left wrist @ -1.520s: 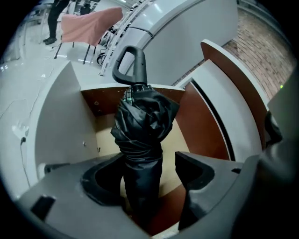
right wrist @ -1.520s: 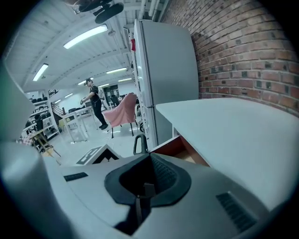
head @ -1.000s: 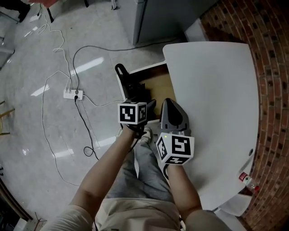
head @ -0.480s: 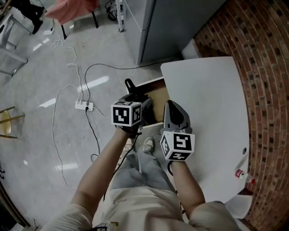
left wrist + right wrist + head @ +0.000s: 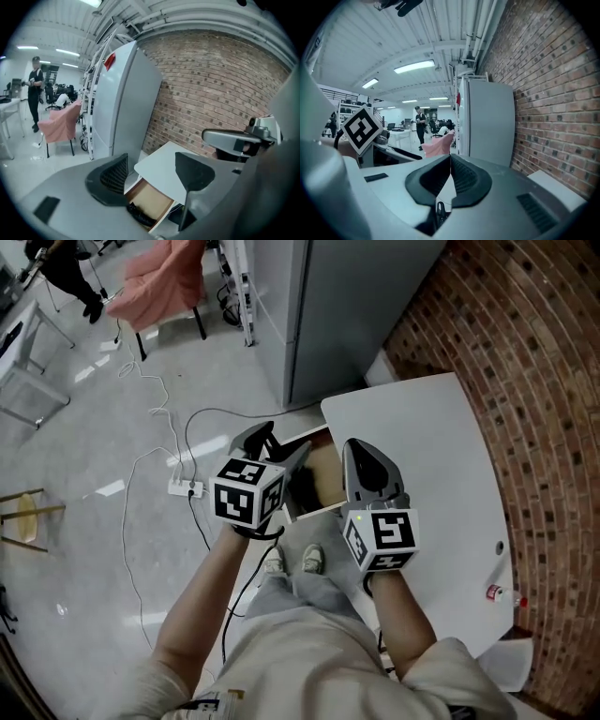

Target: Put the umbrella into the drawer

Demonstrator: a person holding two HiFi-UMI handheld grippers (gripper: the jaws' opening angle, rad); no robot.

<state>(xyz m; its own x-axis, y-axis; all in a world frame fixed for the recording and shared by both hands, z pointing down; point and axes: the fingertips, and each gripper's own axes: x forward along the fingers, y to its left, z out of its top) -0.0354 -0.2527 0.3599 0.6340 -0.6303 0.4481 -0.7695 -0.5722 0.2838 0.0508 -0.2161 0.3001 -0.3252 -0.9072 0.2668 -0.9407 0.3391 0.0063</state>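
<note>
A black folded umbrella (image 5: 139, 214) lies inside the open wooden drawer (image 5: 161, 200) under the white table (image 5: 422, 456). In the head view the drawer (image 5: 317, 514) sticks out from the table's left edge with the dark umbrella (image 5: 302, 491) in it. My left gripper (image 5: 277, 443) hovers above the drawer, open and empty; in its own view the left gripper (image 5: 152, 176) frames the drawer between spread jaws. My right gripper (image 5: 362, 450) is held over the table edge beside the drawer, shut on nothing; the right gripper (image 5: 450, 177) shows its pads pressed together.
A tall grey cabinet (image 5: 347, 306) stands behind the table, against a brick wall (image 5: 525, 381). On the floor to the left lie a power strip (image 5: 184, 488) and its cables. A pink-draped chair (image 5: 155, 287) is farther back. A small bottle (image 5: 497, 594) is at the table's right edge.
Both grippers have lifted up and back from the drawer, and the head view has tilted up to show more of the room. The umbrella stays in the drawer.
</note>
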